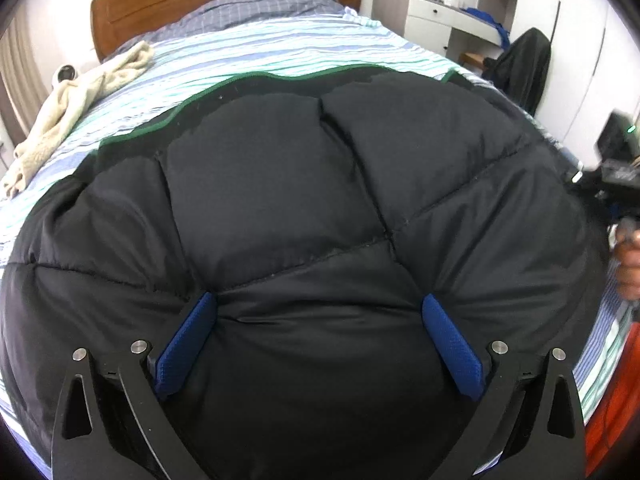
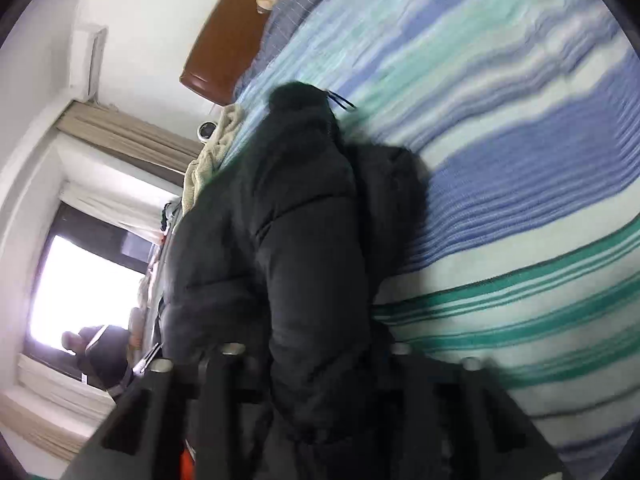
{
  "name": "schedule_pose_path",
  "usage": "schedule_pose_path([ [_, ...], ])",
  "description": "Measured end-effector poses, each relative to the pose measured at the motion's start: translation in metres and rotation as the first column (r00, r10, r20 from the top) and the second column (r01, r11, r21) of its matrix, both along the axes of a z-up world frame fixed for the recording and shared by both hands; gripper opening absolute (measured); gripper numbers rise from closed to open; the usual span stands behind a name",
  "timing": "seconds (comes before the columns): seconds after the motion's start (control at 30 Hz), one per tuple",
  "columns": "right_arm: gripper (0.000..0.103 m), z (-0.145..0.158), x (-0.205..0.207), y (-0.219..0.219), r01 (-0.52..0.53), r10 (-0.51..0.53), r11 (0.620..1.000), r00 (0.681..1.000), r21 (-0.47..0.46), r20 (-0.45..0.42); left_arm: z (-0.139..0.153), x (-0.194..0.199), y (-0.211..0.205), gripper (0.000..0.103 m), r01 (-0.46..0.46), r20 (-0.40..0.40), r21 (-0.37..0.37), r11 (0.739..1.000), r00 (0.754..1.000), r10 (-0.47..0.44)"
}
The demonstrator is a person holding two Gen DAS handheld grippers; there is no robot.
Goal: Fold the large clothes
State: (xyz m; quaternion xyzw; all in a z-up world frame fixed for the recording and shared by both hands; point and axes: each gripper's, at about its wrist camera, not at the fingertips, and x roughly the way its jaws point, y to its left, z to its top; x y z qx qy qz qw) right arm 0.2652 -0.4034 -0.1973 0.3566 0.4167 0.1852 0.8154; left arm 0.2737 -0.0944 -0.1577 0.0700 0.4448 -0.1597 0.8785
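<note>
Left wrist view: a black quilted puffer jacket [image 1: 304,184] with a green zipper edge is seen spread over a bed covered in a blue, white and green striped sheet [image 1: 280,48]. The left tongs [image 1: 318,316] are held wide apart, their blue textured pads [image 1: 188,344] pressed down into the padding on either side of a bulging panel — the fabric lies between them but is not pinched. Beyond the tongs, to their far left, a cream fleece garment [image 1: 80,92] is draped near the bed's edge, and a brown wooden headboard [image 1: 160,4] stands at the far end. At the right rim a blurred hand [image 1: 628,268] and dark hardware are visible.

Right wrist view: the picture is tilted and blurred. The right tongs [image 2: 320,392] are drawn close together on a thick fold of the black jacket — a sleeve, by the look of it — which rises directly ahead of them. The pads themselves are hidden by the fabric. The striped sheet fills the area to the right of the tongs; a bright window [image 2: 84,284] with beige curtains lies to their left.
</note>
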Motion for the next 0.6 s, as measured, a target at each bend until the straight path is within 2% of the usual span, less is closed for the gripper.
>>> schedule_pose_path([
  [0.07,0.024,0.026,-0.012,0.010,0.027,-0.028,1.000,0.998,0.011,0.055,-0.001,0.003,0.001,0.102,0.003,-0.002,0.009,1.000,1.000,-0.003],
  [0.17,0.024,0.079,-0.027,0.046,0.034,-0.019,0.995,0.987,-0.091,0.158,0.006,0.009,0.002,0.101,0.011,-0.052,0.025,1.000,0.999,-0.010],
  [0.2,0.024,0.095,-0.031,0.060,0.033,-0.010,0.992,0.983,-0.125,0.183,0.015,0.012,0.006,0.095,0.010,-0.088,0.029,1.000,0.996,-0.007],
  [0.23,0.024,0.113,-0.035,0.078,0.033,0.005,0.983,0.978,-0.178,0.209,0.026,0.013,0.012,0.083,0.005,-0.104,0.014,1.000,0.995,-0.003],
  [0.3,0.024,0.138,-0.043,0.109,0.042,0.030,0.956,0.970,-0.290,0.240,0.064,0.013,0.032,0.082,-0.011,-0.087,-0.068,0.998,0.996,0.005],
  [0.37,0.024,0.156,-0.054,0.142,0.059,0.060,0.915,0.959,-0.400,0.278,0.119,0.011,0.057,0.091,-0.013,-0.034,-0.204,0.979,0.999,0.006],
  [0.4,0.024,0.164,-0.060,0.162,0.069,0.078,0.891,0.950,-0.449,0.301,0.147,0.011,0.064,0.097,0.010,-0.016,-0.269,0.963,1.000,-0.015],
  [0.47,0.023,0.176,-0.069,0.194,0.085,0.112,0.852,0.934,-0.516,0.339,0.187,0.012,0.064,0.101,0.096,0.002,-0.342,0.935,0.995,-0.102],
  [0.57,0.023,0.185,-0.079,0.244,0.100,0.175,0.788,0.910,-0.607,0.376,0.224,0.020,0.041,0.102,0.235,-0.015,-0.350,0.907,0.967,-0.256],
  [0.6,0.023,0.186,-0.086,0.255,0.103,0.196,0.766,0.902,-0.634,0.384,0.229,0.025,0.033,0.102,0.254,-0.031,-0.332,0.909,0.960,-0.279],
])
